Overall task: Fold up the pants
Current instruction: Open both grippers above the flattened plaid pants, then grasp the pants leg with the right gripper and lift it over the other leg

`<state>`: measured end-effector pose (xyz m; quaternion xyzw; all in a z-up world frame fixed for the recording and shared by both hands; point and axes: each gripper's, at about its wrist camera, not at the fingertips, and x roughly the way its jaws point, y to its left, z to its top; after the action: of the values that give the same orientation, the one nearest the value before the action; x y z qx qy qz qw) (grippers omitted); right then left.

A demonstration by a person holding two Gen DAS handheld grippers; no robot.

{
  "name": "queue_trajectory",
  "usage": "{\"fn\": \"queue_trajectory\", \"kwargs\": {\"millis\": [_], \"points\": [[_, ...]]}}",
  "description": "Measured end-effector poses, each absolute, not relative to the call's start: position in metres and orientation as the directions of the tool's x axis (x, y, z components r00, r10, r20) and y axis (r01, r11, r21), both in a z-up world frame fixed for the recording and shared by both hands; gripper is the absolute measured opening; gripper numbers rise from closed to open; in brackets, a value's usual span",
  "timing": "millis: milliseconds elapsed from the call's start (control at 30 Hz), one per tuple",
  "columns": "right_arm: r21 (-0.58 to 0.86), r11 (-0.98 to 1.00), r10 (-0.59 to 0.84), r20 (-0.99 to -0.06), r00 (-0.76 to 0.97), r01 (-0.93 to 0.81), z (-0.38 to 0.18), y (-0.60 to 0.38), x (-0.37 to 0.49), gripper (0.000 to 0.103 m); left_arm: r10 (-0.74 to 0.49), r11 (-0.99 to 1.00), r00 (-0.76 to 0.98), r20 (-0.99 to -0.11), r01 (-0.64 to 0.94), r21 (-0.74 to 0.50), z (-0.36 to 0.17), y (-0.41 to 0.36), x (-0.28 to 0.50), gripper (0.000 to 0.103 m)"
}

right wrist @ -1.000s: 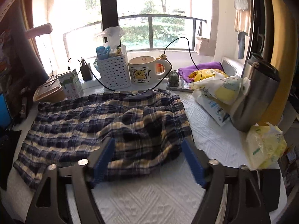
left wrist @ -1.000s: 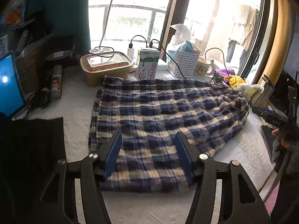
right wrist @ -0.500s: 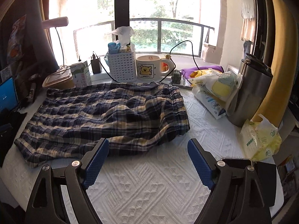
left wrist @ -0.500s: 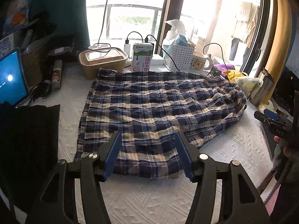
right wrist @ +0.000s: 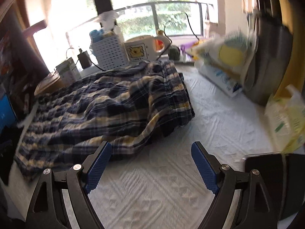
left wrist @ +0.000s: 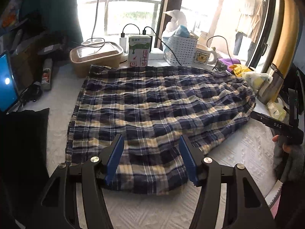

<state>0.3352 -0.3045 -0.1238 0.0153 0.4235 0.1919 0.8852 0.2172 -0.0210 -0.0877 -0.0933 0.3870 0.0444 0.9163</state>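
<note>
The navy and cream plaid pants [left wrist: 152, 110] lie spread on the white textured cloth [left wrist: 148, 210], waistband to the right. My left gripper [left wrist: 151, 143] is open and empty, its blue pads over the near hem end of the pants. My right gripper [right wrist: 151, 148] is open and empty over bare cloth, just in front of the bunched waistband end of the pants [right wrist: 114, 105]. The right gripper's body also shows at the right edge of the left wrist view [left wrist: 276, 124], held by a hand.
Along the window stand a brown lidded box [left wrist: 96, 55], a milk carton [left wrist: 138, 52], a white basket [left wrist: 180, 49] and a bear mug [left wrist: 203, 57]. A steel tumbler [right wrist: 270, 63] and bags [right wrist: 225, 57] crowd the right. A black cloth [left wrist: 24, 143] and blue screen [left wrist: 6, 84] lie left.
The left gripper has come back forward over the pants' hem. The right gripper has pulled back, swung and tilted, with motion blur, and now stands off the pants over bare cloth.
</note>
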Motion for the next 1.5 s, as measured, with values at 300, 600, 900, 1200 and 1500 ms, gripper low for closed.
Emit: {"fn": "queue_trajectory", "kwargs": {"millis": [300,600,900,1200,1500], "points": [[0.332,0.908,0.419,-0.744,0.521,-0.256,-0.132,-0.307,0.379,0.087,0.026,0.978,0.684,-0.729,-0.17,-0.124,-0.089,-0.005,0.245,0.059],[0.502,0.855,0.482,-0.683,0.549,-0.126,-0.14,-0.323,0.415,0.049,0.035,0.979,0.693,-0.72,-0.169,-0.115,-0.082,0.016,0.26,0.059],[0.498,0.855,0.473,-0.634,0.612,-0.145,-0.114,-0.312,0.406,0.027,0.049,0.976,0.706,-0.706,-0.184,-0.116,-0.077,0.049,0.258,0.059],[0.354,0.897,0.431,-0.568,0.701,-0.264,-0.042,-0.259,0.38,0.027,0.037,0.976,0.737,-0.675,-0.172,-0.134,-0.067,0.077,0.242,0.059],[0.259,0.898,0.441,-0.542,0.716,-0.356,-0.009,-0.194,0.355,0.027,0.021,0.973,0.748,-0.663,-0.168,-0.158,-0.064,0.107,0.234,0.059]]}}
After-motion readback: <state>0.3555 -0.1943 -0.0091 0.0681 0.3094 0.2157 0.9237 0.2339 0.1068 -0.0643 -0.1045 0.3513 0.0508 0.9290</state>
